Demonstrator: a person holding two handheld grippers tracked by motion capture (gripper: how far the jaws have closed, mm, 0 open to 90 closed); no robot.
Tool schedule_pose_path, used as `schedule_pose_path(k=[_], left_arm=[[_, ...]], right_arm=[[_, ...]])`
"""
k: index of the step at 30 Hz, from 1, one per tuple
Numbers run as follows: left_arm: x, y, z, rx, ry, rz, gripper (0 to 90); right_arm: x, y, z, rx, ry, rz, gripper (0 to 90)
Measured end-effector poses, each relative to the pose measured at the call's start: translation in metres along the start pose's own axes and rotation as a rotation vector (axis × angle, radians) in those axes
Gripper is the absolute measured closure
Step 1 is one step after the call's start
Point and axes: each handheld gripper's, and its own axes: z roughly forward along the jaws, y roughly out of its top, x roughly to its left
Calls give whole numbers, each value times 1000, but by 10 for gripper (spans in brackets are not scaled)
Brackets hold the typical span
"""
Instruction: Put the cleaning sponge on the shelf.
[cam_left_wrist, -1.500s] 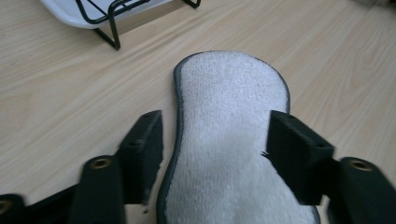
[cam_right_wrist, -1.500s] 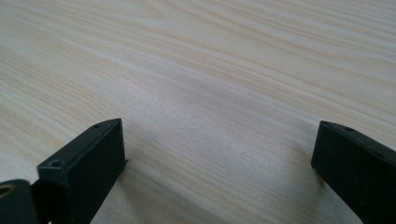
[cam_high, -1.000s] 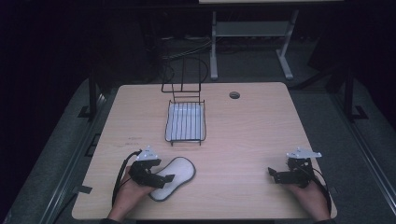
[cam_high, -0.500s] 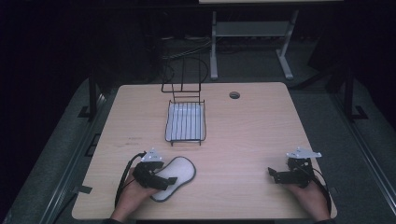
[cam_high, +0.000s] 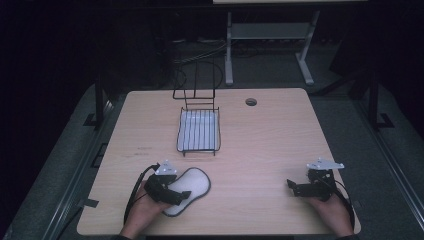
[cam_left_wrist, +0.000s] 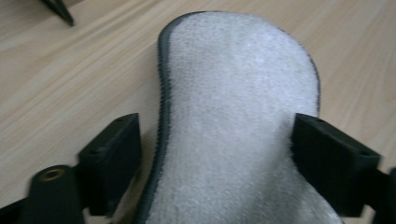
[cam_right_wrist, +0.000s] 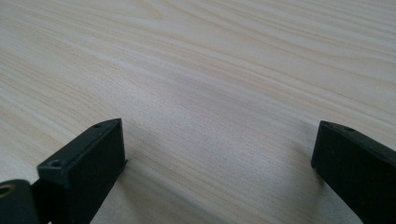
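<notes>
The left gripper (cam_high: 181, 196) sat low at the near-left of the table (cam_high: 280, 135), and the white insole (cam_high: 189, 187) lay right at its nose, running on ahead of it. In the left gripper view, the fleecy insole (cam_left_wrist: 238, 130) passed straight between the two black jaws, its long axis in line with the tool and its rounded end pointing away from it. The jaws had just been closing in, though they stood near their widest. The one on the right of that view met the insole's edge. The one on the left stood just off the dark stitched rim, with a sliver of wood showing between. So the thing was bracketed but, by the look of it, not yet pinched. Whether either pad truly pressed was hard to call from here.

Beyond the insole's far end, straight ahead of the left gripper, the wire rack (cam_high: 199, 131) waited with its upright frame behind.

The right gripper (cam_high: 296, 187) rested well apart to the right, jaws spread wide over bare wood, nothing between them.

The left hand was plainly the nearer one. The coming squeeze would turn on the jaws crossing the insole's narrow waist.
</notes>
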Motion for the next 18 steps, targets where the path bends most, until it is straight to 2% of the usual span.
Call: schedule_pose_path(k=[2, 5, 10, 13, 15, 18], left_arm=[[-1, 1, 0, 2, -7, 4, 255], [0, 0, -1, -2, -14, -1, 275], [3, -2, -3, -22, -36, -40, 330], [4, -2, -5, -28, -49, -44, 365], [4, -1, -8, -32, -45, -29, 414], [6, 0, -14, -55, -56, -32, 508]], right_arm=[[0, 0, 0, 0, 0, 1, 24], [0, 0, 0, 0, -1, 1, 23], [0, 0, 0, 0, 0, 1, 24], [0, 0, 0, 0, 0, 1, 24], [0, 0, 0, 0, 0, 0, 24], [0, 0, 0, 0, 0, 1, 24]])
